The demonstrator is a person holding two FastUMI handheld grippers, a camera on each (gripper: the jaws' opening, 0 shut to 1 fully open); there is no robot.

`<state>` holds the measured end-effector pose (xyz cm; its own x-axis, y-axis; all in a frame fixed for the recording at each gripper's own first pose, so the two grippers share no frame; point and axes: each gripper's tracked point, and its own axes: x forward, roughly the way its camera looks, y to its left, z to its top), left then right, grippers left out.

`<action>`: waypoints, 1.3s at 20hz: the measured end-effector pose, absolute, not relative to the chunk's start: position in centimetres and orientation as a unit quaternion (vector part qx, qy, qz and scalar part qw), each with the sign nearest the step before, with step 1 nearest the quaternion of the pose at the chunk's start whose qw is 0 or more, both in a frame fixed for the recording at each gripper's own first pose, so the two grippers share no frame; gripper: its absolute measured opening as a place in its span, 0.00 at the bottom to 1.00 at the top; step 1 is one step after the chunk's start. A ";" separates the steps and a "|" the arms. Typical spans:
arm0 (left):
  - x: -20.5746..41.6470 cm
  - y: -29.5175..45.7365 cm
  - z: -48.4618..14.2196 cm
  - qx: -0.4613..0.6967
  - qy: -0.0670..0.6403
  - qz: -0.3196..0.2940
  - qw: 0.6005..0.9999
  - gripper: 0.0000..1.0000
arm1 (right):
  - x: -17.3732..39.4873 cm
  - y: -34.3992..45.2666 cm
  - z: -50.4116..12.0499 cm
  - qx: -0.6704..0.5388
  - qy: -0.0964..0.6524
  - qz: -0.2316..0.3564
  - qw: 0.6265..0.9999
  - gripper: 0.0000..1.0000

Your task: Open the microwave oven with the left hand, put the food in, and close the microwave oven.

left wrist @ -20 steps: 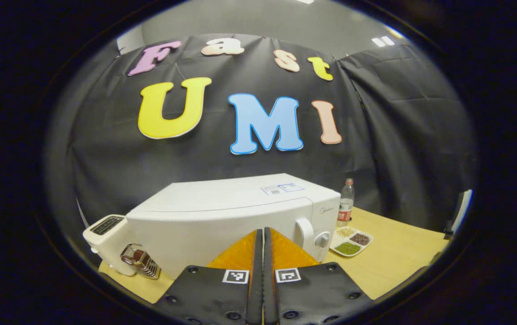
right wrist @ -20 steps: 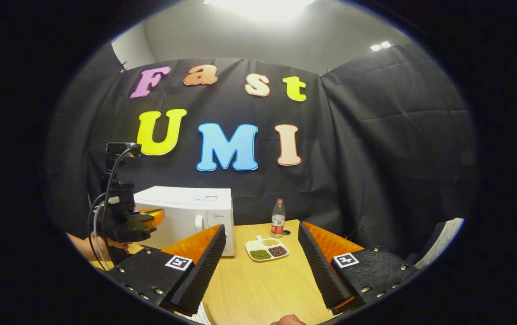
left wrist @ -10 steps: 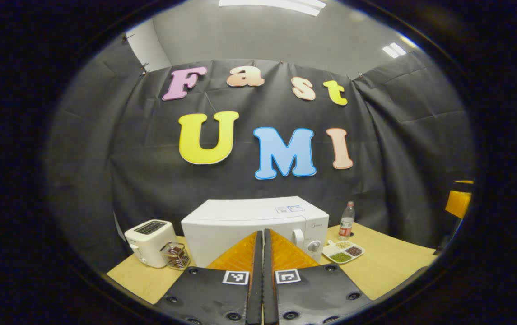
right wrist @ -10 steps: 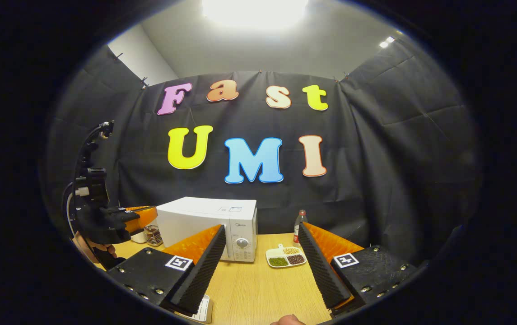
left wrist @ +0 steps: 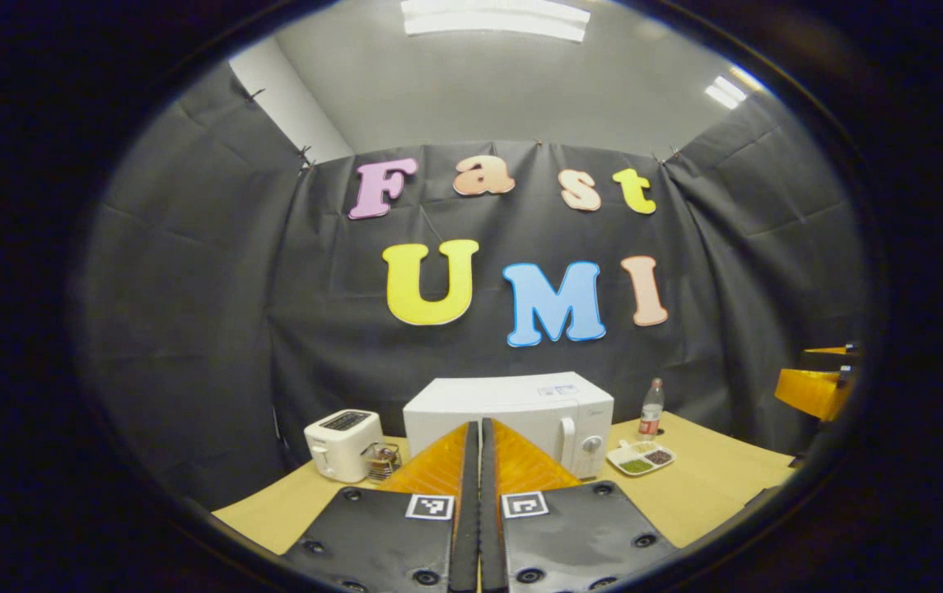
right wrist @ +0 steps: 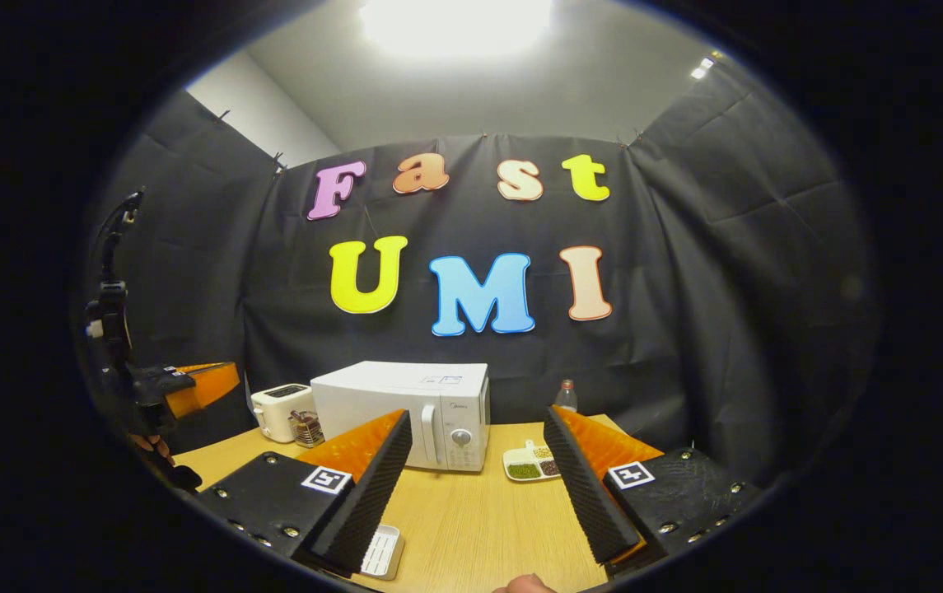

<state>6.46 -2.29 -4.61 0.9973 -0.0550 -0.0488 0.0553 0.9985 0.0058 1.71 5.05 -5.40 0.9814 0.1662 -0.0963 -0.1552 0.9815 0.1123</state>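
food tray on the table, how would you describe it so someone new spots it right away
Find the white microwave on the wooden table. Just off its dial side, in front of the bottle, lies the food tray. It is the one low white dish split into compartments, filled with green, dark and pale grains.

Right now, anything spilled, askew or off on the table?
Nothing stands out. Microwave shut and square, toaster and bottle upright, food tray flat, its contents in place.
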 end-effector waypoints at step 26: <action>1.2 5.5 -4.3 0.012 0.022 -0.029 0.999 0.99 | -1.0 12.1 -3.6 0.046 0.036 0.082 0.995 0.97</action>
<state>1.24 5.47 -4.30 0.9974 -0.0570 -0.0449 0.0581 0.9980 0.0234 -0.96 12.10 -3.64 0.9839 0.1669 -0.0643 -0.1602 0.9822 0.0975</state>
